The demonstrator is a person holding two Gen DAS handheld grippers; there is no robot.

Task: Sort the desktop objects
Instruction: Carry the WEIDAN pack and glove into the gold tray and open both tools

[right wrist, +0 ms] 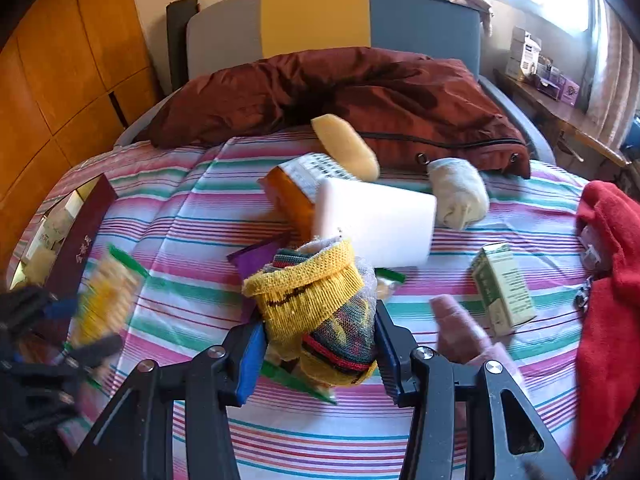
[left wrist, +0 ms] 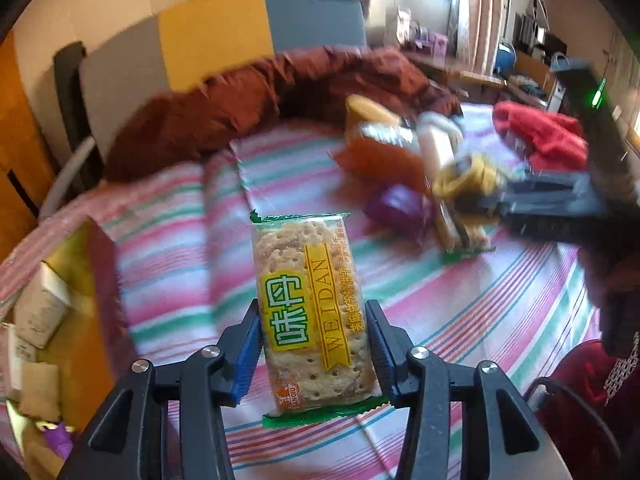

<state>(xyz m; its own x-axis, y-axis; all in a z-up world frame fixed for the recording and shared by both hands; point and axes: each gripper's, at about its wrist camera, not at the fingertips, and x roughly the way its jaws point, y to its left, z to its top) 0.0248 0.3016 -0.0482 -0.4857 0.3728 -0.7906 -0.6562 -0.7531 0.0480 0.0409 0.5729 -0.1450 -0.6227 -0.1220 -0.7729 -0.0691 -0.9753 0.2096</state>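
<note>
We are pinching a cracker pack (left wrist: 314,312) in our left hand-held gripper (left wrist: 314,344), low centre of frame, above the striped bed (left wrist: 460,304). Our right hand-held gripper (right wrist: 320,354) is squeezing a knit sock (right wrist: 316,312) at lower centre. The crackers could be cracking under pressure; the sock could be snagging the pile.

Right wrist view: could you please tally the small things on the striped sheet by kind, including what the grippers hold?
Socks: 2 (yellow knitted sock in right gripper, cream rolled sock)
Sponge and foam: 2 (yellow sponge, white foam block)
Boxes: 2 (orange box, green-and-white carton)
Packets: 3 (cracker packet in left gripper, purple packet, green-edged packet)
Unclear: 1 (pink thing)
Total: 10
</note>
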